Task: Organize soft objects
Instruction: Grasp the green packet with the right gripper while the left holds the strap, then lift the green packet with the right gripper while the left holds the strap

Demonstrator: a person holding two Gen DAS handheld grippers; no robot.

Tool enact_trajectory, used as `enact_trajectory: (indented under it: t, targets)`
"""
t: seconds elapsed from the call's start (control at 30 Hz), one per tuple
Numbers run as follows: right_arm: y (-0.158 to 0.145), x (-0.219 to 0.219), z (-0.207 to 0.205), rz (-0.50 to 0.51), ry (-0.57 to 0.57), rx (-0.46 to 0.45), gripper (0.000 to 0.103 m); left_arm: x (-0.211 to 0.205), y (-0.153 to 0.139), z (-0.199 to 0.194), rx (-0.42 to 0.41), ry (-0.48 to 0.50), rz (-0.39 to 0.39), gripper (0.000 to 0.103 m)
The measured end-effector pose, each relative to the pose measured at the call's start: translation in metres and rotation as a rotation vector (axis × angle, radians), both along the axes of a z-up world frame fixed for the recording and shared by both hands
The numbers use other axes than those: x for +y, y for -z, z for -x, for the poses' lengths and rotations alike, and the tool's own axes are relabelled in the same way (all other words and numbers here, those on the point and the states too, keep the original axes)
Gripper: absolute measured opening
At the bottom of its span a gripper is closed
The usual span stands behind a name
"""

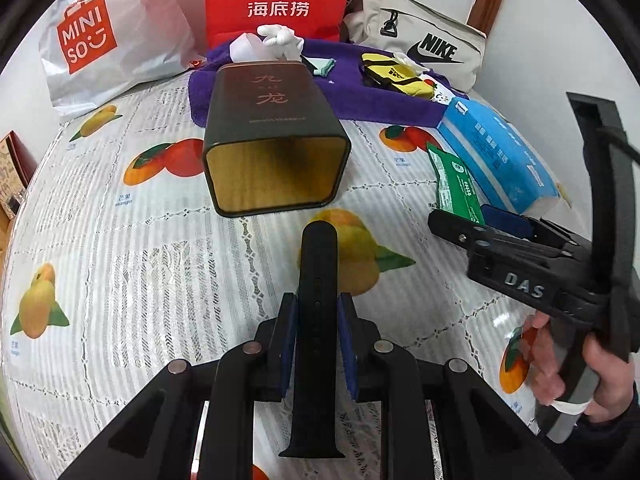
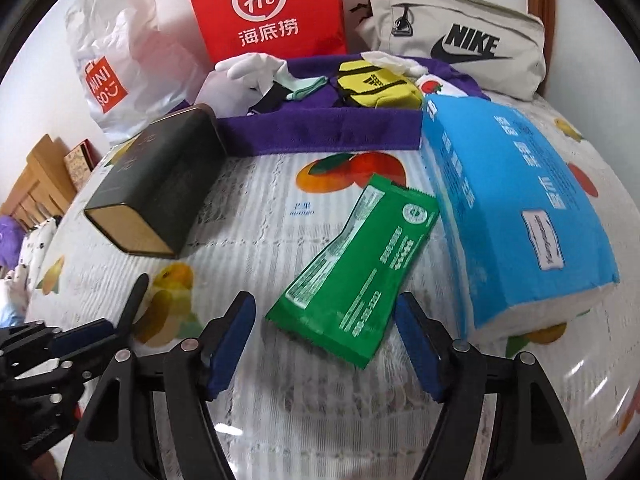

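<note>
**Strap gripped, packet waiting**

On the fruit-print cloth (image 1: 120,248), a tin (image 1: 272,140) lies on its side, mouth toward the left gripper (image 1: 318,322), probably to receive things. That gripper's jaws are clenched on a black strap (image 1: 318,280), held above the cloth. Rightward, the right gripper (image 2: 324,344) gapes wide, straddling a green packet's (image 2: 356,264) near end without touching, beside the blue tissue pack (image 2: 508,216).

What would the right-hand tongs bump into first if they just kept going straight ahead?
Most likely the green packet: it lies on the tablecloth directly ahead of the open right tongs, its near end already between them.
</note>
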State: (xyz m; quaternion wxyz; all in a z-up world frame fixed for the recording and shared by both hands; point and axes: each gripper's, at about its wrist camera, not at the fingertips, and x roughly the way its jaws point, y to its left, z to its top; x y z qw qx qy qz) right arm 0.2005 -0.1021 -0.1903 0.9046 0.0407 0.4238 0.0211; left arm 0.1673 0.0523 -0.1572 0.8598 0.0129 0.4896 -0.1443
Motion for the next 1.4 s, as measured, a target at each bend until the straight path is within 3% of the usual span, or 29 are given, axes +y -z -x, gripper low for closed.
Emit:
enact_trajectory:
  t: [0.13, 0.2, 0.4, 0.47, 0.53, 0.6, 0.87, 1.13, 1.17, 1.23, 1.27, 1.4]
  targets:
    - [0.001, -0.002, 0.002, 0.040, -0.021, -0.015, 0.061, 0.001, 0.002, -0.002, 0.004, 0.004, 0.009, 0.020]
    - [0.001, -0.002, 0.005, 0.070, -0.042, -0.014, 0.049, 0.002, 0.003, -0.002, 0.003, 0.003, 0.013, 0.020]
    - [-0.002, -0.009, 0.035, 0.083, -0.150, 0.022, 0.049, 0.002, 0.002, -0.002, 0.002, -0.007, 0.016, 0.020]
    - [-0.002, -0.009, 0.047, 0.106, -0.189, 0.037, 0.052, 0.002, 0.002, -0.001, 0.003, -0.011, 0.013, 0.020]
    - [-0.002, -0.013, 0.057, 0.113, -0.213, 0.066, 0.068, 0.001, 0.001, 0.000, 0.003, -0.014, 0.010, 0.020]
    - [0.000, -0.020, 0.064, 0.091, -0.208, 0.079, 0.073, 0.000, 0.002, 0.001, 0.003, -0.014, 0.007, 0.020]
    - [-0.005, -0.040, 0.055, -0.041, -0.116, 0.080, 0.076, 0.002, 0.001, 0.002, 0.012, -0.025, 0.009, 0.020]
    - [-0.003, -0.029, 0.043, -0.043, -0.102, 0.043, 0.078, 0.004, 0.001, 0.001, 0.019, -0.036, 0.012, 0.020]
    - [-0.002, -0.026, 0.043, -0.020, -0.107, 0.041, 0.077, 0.005, 0.001, 0.001, 0.019, -0.036, 0.012, 0.020]
    - [0.001, -0.019, 0.046, 0.068, -0.135, 0.025, 0.060, 0.005, 0.001, 0.001, 0.018, -0.036, 0.012, 0.020]
    - [0.001, -0.017, 0.048, 0.089, -0.152, 0.019, 0.056, 0.005, 0.001, 0.001, 0.017, -0.036, 0.012, 0.020]
    - [-0.001, -0.024, 0.059, 0.089, -0.178, 0.032, 0.040, 0.006, 0.001, 0.001, 0.018, -0.041, 0.020, 0.020]
